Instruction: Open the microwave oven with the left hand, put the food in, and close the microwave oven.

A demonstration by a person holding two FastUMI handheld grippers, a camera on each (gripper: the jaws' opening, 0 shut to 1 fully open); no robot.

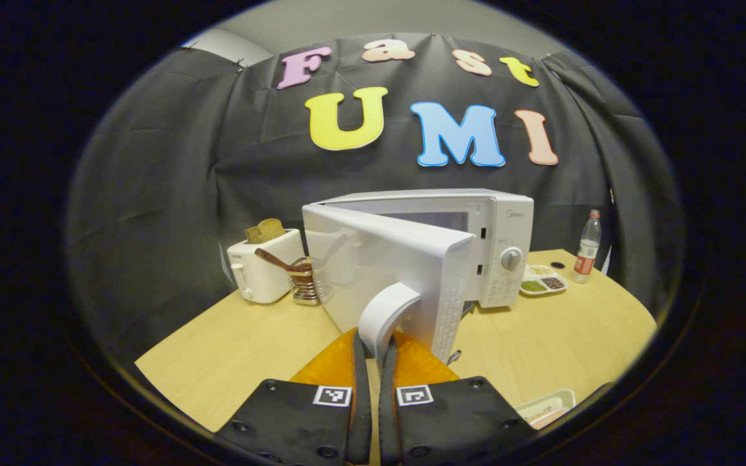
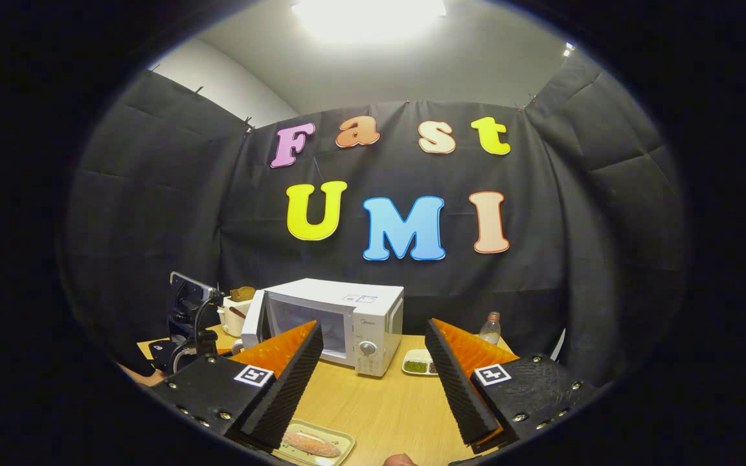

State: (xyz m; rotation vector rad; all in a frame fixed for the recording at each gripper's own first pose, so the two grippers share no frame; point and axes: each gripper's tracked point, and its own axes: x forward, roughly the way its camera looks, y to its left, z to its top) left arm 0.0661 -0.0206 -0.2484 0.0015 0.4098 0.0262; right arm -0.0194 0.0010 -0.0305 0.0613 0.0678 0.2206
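Observation:
The white microwave (image 1: 506, 220) stands at the middle of the wooden table (image 1: 237, 356), its door (image 1: 386, 259) swung partly open toward me. My left gripper (image 1: 373, 346) is shut on the door's curved white handle (image 1: 383, 310). In the right gripper view the microwave (image 2: 373, 310) sits ahead with its door (image 2: 253, 320) ajar at the left, and the left gripper (image 2: 192, 323) is by that door. My right gripper (image 2: 372, 330) hangs open above the table, holding nothing. Below it lies a pale tray (image 2: 347, 446) with a breaded piece of food (image 2: 311, 443).
Left of the microwave are a white toaster (image 1: 263, 268) with bread in it and a wire holder (image 1: 305, 281) with utensils. To its right lie a divided dish (image 1: 543, 279) and a plastic bottle (image 1: 587, 249). The tray's corner (image 1: 544, 408) shows by the table's near edge.

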